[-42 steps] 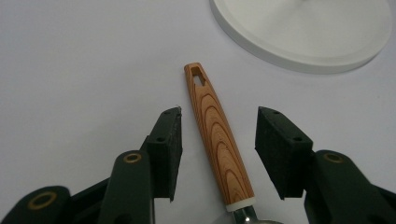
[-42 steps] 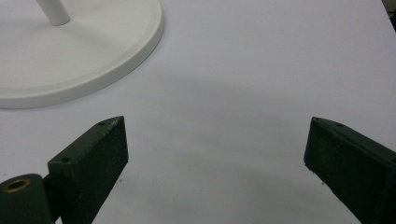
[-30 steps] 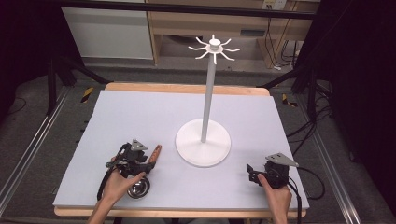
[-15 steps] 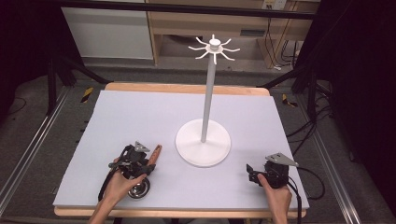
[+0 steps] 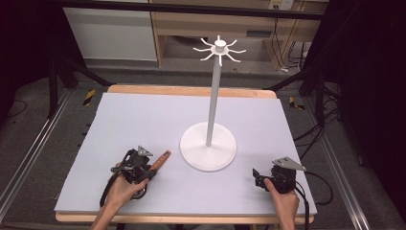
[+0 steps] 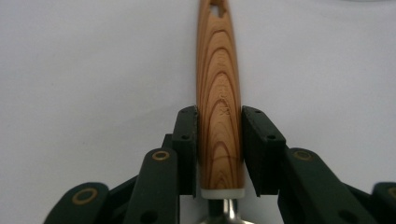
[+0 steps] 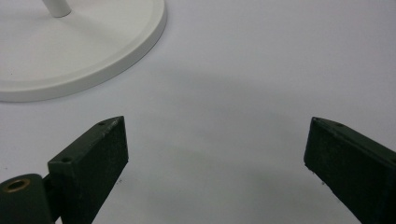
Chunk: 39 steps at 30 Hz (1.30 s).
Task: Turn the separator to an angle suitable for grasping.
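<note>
Handle (image 6: 219,93): tapered striped wood, white collar, possibly steel below.
Left tongs (image 6: 218,140): closing, gripping handle.
Right tongs (image 7: 215,154): gaping, holding nothing.

Smooth grained wooden handle (image 6: 219,93)

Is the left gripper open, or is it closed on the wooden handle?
Closed on it. The left gripper has just been closing; both pads now press the sides of the wooden handle.

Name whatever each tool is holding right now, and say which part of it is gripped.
The left tool is shut on the striped wooden utensil handle, clamped near its metal-neck end; its jaws have just been closing. The right tool stands open over the table, holding nothing.
</note>
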Each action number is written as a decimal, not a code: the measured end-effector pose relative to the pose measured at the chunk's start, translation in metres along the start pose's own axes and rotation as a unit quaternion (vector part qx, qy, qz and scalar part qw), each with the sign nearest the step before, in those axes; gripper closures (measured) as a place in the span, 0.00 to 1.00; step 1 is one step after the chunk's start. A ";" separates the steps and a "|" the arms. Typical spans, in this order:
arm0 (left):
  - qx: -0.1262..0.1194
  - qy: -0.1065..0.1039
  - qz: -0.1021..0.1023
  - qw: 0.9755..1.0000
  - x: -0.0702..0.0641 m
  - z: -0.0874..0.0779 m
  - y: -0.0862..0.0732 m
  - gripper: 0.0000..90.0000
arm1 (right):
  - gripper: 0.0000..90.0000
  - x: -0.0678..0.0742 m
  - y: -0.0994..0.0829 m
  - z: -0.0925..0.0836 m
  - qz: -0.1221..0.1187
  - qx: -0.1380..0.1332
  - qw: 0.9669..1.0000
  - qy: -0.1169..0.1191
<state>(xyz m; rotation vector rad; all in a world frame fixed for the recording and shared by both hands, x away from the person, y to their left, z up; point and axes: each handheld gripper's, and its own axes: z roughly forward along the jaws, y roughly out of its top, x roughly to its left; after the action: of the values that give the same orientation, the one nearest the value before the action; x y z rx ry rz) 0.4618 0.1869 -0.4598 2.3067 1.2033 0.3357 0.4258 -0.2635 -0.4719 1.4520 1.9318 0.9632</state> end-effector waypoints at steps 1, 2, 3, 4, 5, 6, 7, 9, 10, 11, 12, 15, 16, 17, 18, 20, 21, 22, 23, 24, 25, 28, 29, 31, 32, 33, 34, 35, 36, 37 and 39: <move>0.001 -0.001 0.002 1.000 0.000 0.000 0.000 0.75 | 0.08 0.000 0.000 0.000 0.000 0.000 1.000 0.000; 0.004 -0.001 0.006 1.000 0.000 0.000 0.000 0.76 | 0.08 0.000 0.000 0.000 0.000 0.001 1.000 0.001; 0.006 -0.001 0.008 1.000 0.000 -0.001 0.000 0.76 | 0.08 0.000 0.000 0.000 0.000 0.001 1.000 0.001; 0.006 0.000 0.012 1.000 0.000 -0.001 0.000 0.76 | 0.08 0.000 0.000 0.000 0.000 0.001 1.000 0.001; 0.006 0.000 0.012 1.000 0.000 -0.001 0.000 0.76 | 0.08 0.000 0.000 0.000 0.000 0.001 1.000 0.001; 0.007 0.000 0.014 1.000 0.000 -0.001 0.000 0.76 | 0.08 0.000 0.000 0.000 0.000 0.001 1.000 0.001; 0.007 -0.001 0.015 1.000 0.001 -0.002 0.000 0.76 | 0.08 -0.001 0.000 0.000 0.001 0.001 1.000 0.000; 0.008 -0.001 0.020 1.000 0.001 -0.002 0.000 0.75 | 0.08 -0.001 0.000 0.000 0.001 0.001 1.000 0.000; 0.007 0.001 0.024 1.000 0.001 -0.002 0.000 0.75 | 0.08 -0.001 0.000 0.000 0.001 0.002 1.000 0.001; 0.008 0.005 0.027 1.000 0.001 -0.002 0.000 0.75 | 0.08 -0.001 0.000 0.000 0.001 0.002 1.000 0.001; 0.008 0.007 0.028 1.000 0.001 -0.002 0.000 0.74 | 0.08 -0.001 0.000 0.000 0.001 0.002 1.000 0.002; 0.006 0.013 0.037 0.999 0.001 -0.002 0.002 0.67 | 0.08 -0.001 0.000 0.000 0.001 0.002 1.000 0.005; 0.006 0.012 0.039 0.999 0.001 -0.003 0.002 0.66 | 0.08 -0.001 0.000 0.000 0.002 0.004 1.000 0.007; 0.005 0.010 0.042 0.999 0.001 -0.005 0.004 0.65 | 0.08 -0.001 0.000 0.000 0.000 0.003 1.000 0.007; 0.003 0.011 0.044 0.999 0.001 -0.006 0.005 0.64 | 0.08 -0.002 0.000 0.000 0.001 0.004 1.000 0.007; 0.002 0.010 0.053 0.999 0.001 -0.010 0.009 0.62 | 0.08 -0.002 0.000 0.000 0.001 0.004 1.000 0.007; -0.001 0.010 0.058 0.998 0.000 -0.013 0.012 0.62 | 0.08 -0.002 0.000 0.000 0.002 0.005 1.000 0.008; -0.003 0.008 0.061 0.998 0.000 -0.014 0.014 0.61 | 0.08 -0.002 0.000 0.000 0.002 0.005 1.000 0.008; -0.003 0.008 0.064 0.998 0.000 -0.015 0.016 0.61 | 0.08 -0.002 0.000 0.000 0.002 0.006 1.000 0.008; -0.004 0.006 0.066 0.998 0.000 -0.017 0.018 0.61 | 0.08 -0.002 0.000 0.000 0.003 0.007 1.000 0.009; -0.005 0.005 0.068 0.998 0.000 -0.017 0.020 0.61 | 0.08 -0.002 0.000 0.000 0.003 0.008 1.000 0.009; -0.001 0.004 0.074 0.997 0.000 -0.015 0.026 0.61 | 0.08 -0.003 0.001 0.000 0.005 0.010 1.000 0.010; 0.002 0.005 0.077 0.997 0.000 -0.014 0.028 0.61 | 0.08 -0.003 0.001 0.000 0.004 0.009 1.000 0.011; 0.004 0.008 0.080 0.997 -0.001 -0.013 0.032 0.62 | 0.08 -0.003 0.001 0.000 0.004 0.009 1.000 0.010; 0.006 0.007 0.082 0.997 -0.001 -0.012 0.034 0.62 | 0.08 -0.003 0.001 -0.001 0.006 0.008 1.000 0.008; 0.009 0.009 0.084 0.996 -0.002 -0.011 0.035 0.62 | 0.08 -0.003 0.001 -0.001 0.009 0.008 1.000 0.009; 0.012 0.010 0.086 0.996 -0.003 -0.011 0.037 0.62 | 0.08 -0.004 0.001 -0.001 0.008 0.007 1.000 0.010; 0.013 0.008 0.086 0.996 -0.003 -0.009 0.038 0.63 | 0.08 -0.004 0.001 -0.001 0.008 0.007 1.000 0.010; 0.018 0.007 0.088 0.996 -0.003 -0.008 0.040 0.63 | 0.08 -0.004 0.001 -0.001 0.008 0.007 1.000 0.010; 0.021 0.007 0.089 0.996 -0.003 -0.007 0.041 0.63 | 0.08 -0.004 0.001 -0.001 0.008 0.007 1.000 0.010; 0.025 0.007 0.090 0.996 -0.003 -0.003 0.042 0.64 | 0.08 -0.004 0.001 -0.001 0.008 0.008 1.000 0.010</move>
<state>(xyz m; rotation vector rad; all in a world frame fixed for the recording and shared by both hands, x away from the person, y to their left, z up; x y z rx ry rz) 0.4875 0.1651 -0.4339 2.4661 1.0243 0.3907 0.4270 -0.2674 -0.4706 1.4742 1.9486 0.9766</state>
